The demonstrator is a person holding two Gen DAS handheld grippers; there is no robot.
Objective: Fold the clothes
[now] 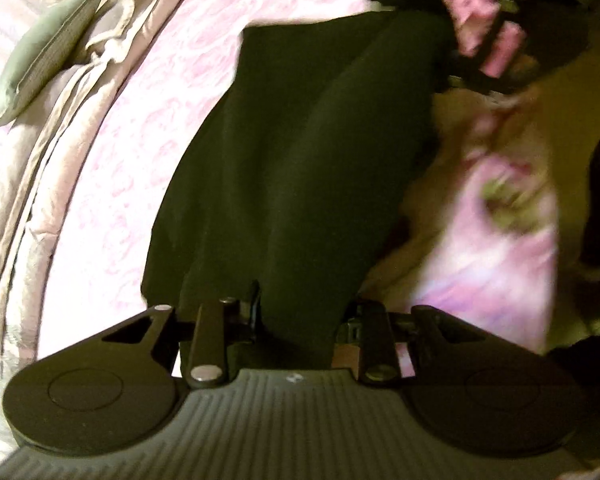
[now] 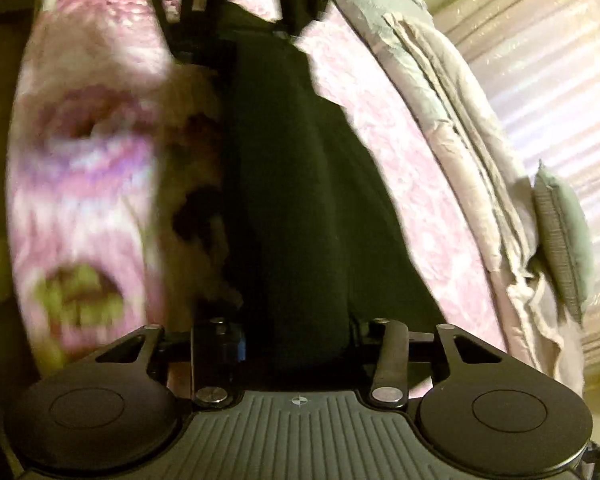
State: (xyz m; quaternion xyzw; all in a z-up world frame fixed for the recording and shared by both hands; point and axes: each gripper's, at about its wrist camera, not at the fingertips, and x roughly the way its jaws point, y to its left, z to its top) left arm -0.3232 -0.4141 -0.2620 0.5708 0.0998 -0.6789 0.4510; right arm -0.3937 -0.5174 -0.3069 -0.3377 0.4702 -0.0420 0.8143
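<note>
I held a dark garment [image 1: 300, 168] stretched between my two grippers above the bed. In the left wrist view, my left gripper [image 1: 300, 320] was closed on one end of it: the black cloth ran straight out of the jaws, bunched thick between them, and spread away toward the top of the picture. At the far end of the cloth my right gripper [image 1: 496, 40] showed, blurred, with pink patches on its dark frame.

In the right wrist view the same garment [image 2: 300, 200] came out from between the fingers of my right gripper [image 2: 300, 328], which were clamped on the fabric, and it led up to my left gripper [image 2: 236, 4] at the top edge.

The garment hung over the pink patterned bedsheet [image 1: 148, 152]. A beige quilt [image 1: 60, 128] lay folded along the far side of the sheet, with a grey-green pillow [image 1: 44, 64] resting on it. Beside the garment was a blurred pink flowered cloth [image 2: 84, 184]; I could not tell what it was.
</note>
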